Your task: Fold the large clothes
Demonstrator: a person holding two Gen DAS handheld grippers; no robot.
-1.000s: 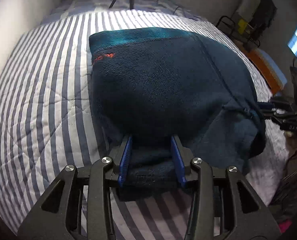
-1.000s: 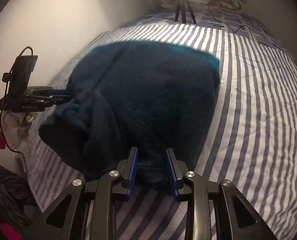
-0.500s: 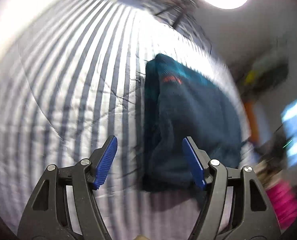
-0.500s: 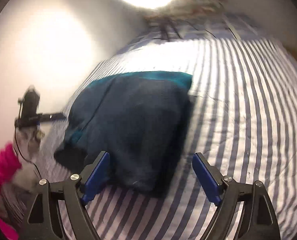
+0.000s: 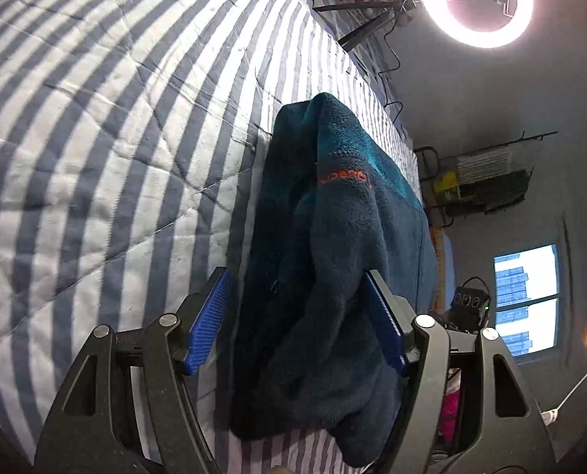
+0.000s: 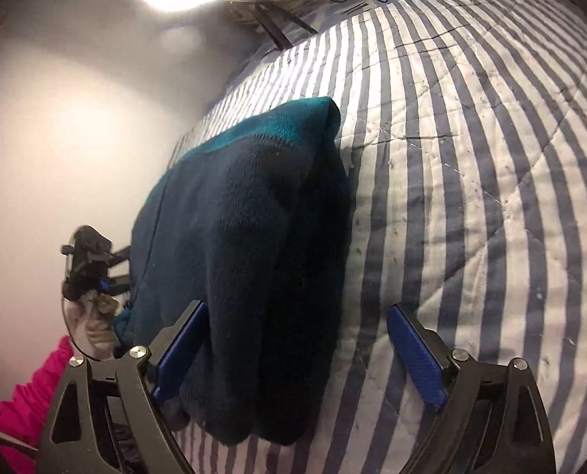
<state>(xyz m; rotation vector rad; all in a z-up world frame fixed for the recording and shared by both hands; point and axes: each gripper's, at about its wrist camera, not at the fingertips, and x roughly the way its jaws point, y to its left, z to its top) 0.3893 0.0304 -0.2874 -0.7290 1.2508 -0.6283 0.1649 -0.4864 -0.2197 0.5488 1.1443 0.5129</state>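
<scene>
Where it lies folded, fleece (image 5: pixel 332 260) tops quilt (image 5: pixel 96 138).

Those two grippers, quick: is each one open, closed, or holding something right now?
Left gripper: open, holding nothing; the folded fleece lies between its pads on the striped quilt.
Right gripper: jaws opening, holding nothing; the fleece's edge sits between them.

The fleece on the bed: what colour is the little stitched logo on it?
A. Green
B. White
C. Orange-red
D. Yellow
C: the left wrist view shows small orange-red lettering stitched on the dark blue fleece, just below its lighter teal band, as it lies on the striped quilt.
</scene>
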